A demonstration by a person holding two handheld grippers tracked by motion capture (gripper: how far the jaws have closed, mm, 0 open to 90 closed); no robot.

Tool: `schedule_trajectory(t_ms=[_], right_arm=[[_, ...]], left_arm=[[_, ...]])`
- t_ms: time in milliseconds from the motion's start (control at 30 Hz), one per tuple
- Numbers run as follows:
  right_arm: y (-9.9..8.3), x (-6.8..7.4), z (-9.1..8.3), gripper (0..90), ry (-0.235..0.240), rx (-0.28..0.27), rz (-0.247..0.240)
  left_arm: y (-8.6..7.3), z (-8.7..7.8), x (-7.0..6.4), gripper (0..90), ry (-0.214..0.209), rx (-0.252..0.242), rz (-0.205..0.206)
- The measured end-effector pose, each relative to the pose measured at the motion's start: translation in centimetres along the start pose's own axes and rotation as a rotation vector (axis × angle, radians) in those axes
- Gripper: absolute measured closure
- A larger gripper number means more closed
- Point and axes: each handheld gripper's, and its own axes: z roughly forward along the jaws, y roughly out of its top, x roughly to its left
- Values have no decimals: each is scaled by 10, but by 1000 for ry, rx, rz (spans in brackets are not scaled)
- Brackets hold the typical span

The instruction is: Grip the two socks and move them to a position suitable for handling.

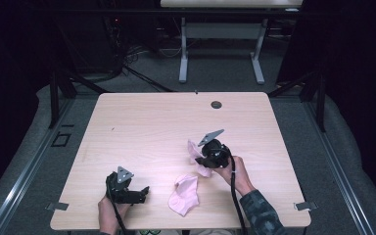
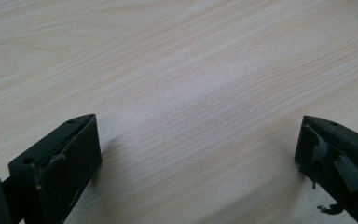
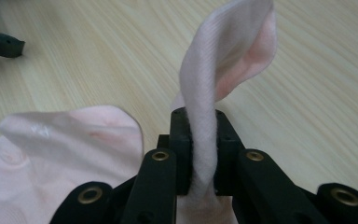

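Note:
Two pink socks are on the wooden table (image 1: 142, 122). One pink sock (image 1: 184, 195) lies flat near the front edge; in the right gripper view this flat sock (image 3: 70, 154) spreads at lower left. The other pink sock (image 3: 223, 60) is pinched between the jaws of my right gripper (image 3: 199, 135) and curls upward past them. From above, my right gripper (image 1: 203, 160) holds that sock (image 1: 193, 151) just over the table. My left gripper (image 1: 144, 192) rests near the front left, open, with bare wood between its fingers (image 2: 56, 163).
A round cable grommet (image 1: 216, 104) sits near the table's far edge. Another desk's white legs (image 1: 183, 58) stand behind the table. Dark frame posts (image 1: 54, 93) flank both sides. The tip of my left gripper (image 3: 0, 44) shows at the upper left of the right gripper view.

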Motion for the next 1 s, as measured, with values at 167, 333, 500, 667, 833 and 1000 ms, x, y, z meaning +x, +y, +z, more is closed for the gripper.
schedule_trajectory(t_ms=[167, 333, 500, 667, 833, 1000], right_arm=[[7, -5, 27, 797, 14, 46, -2], [2, -7, 33, 492, -4, 30, 45], [-3, -4, 6, 266, -55, -54, 88], [-12, -1, -13, 199, -60, -86, 132], [-28, 9, -28, 137, -54, -68, 160], [-54, 23, -37, 67, -39, -44, 194]], left_arm=[[0, 0, 0, 4, 4, 2, -10], [0, 0, 0, 4, 4, 2, -11], [0, 0, 0, 5, 4, 1, -11], [0, 0, 0, 5, 4, 1, -11], [0, 0, 0, 5, 4, 1, -11], [0, 0, 0, 5, 4, 1, -11]])
